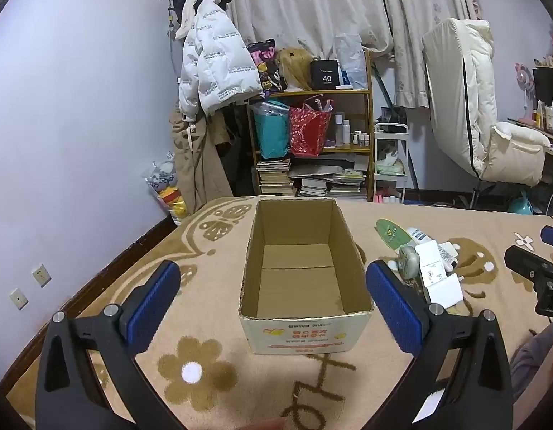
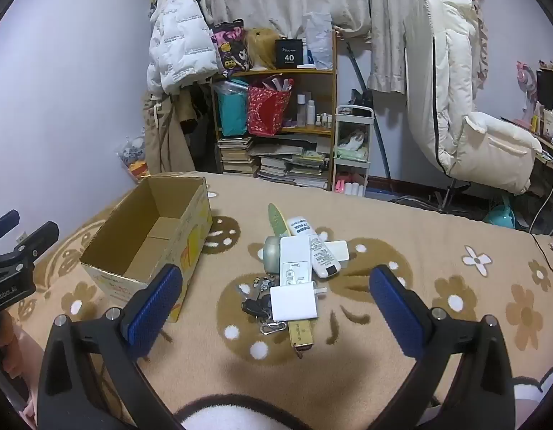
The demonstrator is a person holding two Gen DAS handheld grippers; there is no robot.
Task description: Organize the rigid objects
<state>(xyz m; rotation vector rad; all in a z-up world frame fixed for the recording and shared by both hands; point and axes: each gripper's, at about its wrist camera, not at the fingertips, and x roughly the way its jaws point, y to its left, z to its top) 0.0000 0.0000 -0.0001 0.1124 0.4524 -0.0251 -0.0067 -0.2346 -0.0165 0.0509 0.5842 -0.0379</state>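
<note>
- Both my tongs stand spread as wide as they go, with nothing between the blue pads: the right tongs [image 2: 274, 299] look down over the pile, and the left tongs [image 1: 273, 295] frame the cardboard box [image 1: 301, 268].
- Nearest my right tongs lies the white square charger [image 2: 293, 302], on top of the near end of the pile and touching the key bunch [image 2: 258, 304] at its left.
- Behind it the white power strip [image 2: 294, 259] runs away from me, its long axis nearly along my line of sight (so the pads would close across its narrow width).
- A white tube [image 2: 317, 247] lies slantwise over the strip's right side.
- All of this rests on the flower-patterned bed blanket [image 2: 402, 322], right of the box and well apart from it.
- My right hand is plainly the nearer one; the empty, open-topped box sits on the left side, directly ahead of my left tongs.
</note>
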